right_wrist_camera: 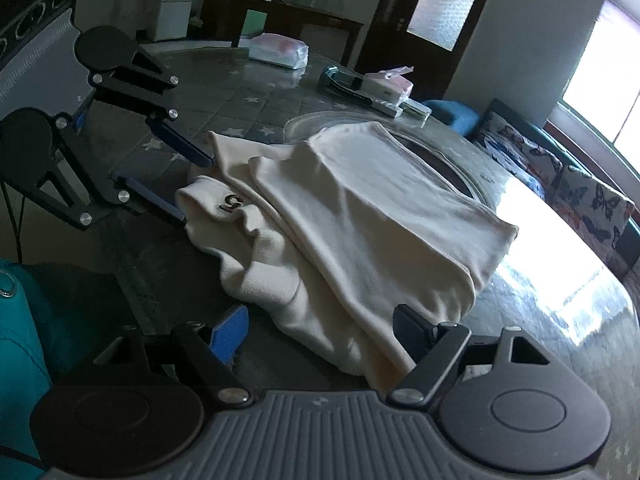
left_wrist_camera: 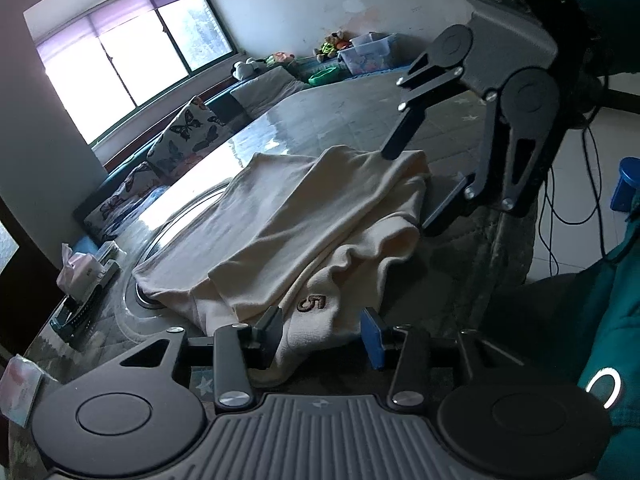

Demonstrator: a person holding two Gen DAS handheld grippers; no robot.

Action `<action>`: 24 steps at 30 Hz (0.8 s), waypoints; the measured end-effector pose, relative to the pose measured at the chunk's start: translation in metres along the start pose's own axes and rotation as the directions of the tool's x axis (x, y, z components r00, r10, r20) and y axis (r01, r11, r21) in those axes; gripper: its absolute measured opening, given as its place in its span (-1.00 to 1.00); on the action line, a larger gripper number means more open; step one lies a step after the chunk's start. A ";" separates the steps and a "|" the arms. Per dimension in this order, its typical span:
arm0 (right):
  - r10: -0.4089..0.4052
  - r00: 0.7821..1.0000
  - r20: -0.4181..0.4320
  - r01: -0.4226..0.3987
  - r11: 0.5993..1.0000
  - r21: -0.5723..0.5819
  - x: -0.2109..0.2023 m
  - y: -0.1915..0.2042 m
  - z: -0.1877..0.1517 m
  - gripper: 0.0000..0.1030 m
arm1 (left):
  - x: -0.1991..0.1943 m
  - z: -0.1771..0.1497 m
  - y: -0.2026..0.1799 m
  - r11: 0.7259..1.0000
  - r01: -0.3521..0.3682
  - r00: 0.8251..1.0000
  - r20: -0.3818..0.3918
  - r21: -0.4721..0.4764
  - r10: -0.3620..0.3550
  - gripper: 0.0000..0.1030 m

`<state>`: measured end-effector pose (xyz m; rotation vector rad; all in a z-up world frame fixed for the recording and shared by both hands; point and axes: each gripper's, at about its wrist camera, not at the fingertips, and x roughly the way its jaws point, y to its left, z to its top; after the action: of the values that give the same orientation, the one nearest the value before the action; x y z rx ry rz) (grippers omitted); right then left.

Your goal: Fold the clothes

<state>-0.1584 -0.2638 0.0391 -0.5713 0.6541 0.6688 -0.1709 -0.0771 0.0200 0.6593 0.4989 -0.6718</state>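
Cream-white soft fabric garment [left_wrist_camera: 304, 232], folded over itself in layers, lying on the dark star-patterned tabletop [left_wrist_camera: 472, 264] and partly over a round glass turntable [right_wrist_camera: 440, 160] at its middle. Small embroidered brown "5" [left_wrist_camera: 311, 303] showing on the lower layer near one edge.

Left gripper [left_wrist_camera: 324, 334] low at that edge, released: black and blue pads parted, a fold of the cream cloth lying between them but not pinched. Seen from the right wrist view at the far left, same gripper [right_wrist_camera: 192, 184] with its tips just beside the cloth corner bearing the "5".

Right gripper [right_wrist_camera: 320, 332] released too, standing wide, the garment's near hem lying between its blue pad and black pad without being pressed. From the left wrist view, right gripper [left_wrist_camera: 412, 188] at the garment's far end, one tip resting at the cloth's top edge.

Teal sleeve [left_wrist_camera: 616, 320] at the right border. Pink tissue pack [right_wrist_camera: 390, 84] farther back on the tabletop.
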 end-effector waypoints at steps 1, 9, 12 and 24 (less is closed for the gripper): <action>0.002 1.000 0.001 -0.002 1.000 -0.004 0.001 0.001 0.001 0.58 | 0.000 -0.001 0.001 1.000 -0.003 1.000 -0.003 0.003 0.003 -0.10; 0.025 1.000 0.002 -0.025 1.000 -0.016 0.009 0.002 0.006 0.57 | 0.006 -0.008 -0.003 0.998 -0.009 1.000 -0.015 0.068 0.010 -0.11; 0.024 1.000 0.000 -0.024 1.000 -0.014 0.009 0.000 0.007 0.57 | 0.008 -0.007 -0.004 0.998 -0.005 1.000 0.005 0.069 0.004 -0.48; 0.029 1.000 0.005 -0.028 0.999 -0.024 0.007 -0.003 0.004 0.49 | 0.009 0.020 0.044 0.976 0.003 0.996 0.090 -0.220 0.018 -0.76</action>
<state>-0.1508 -0.2602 0.0382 -0.5830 0.6507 0.7056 -0.1295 -0.0679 0.0457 0.4198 0.4773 -0.6260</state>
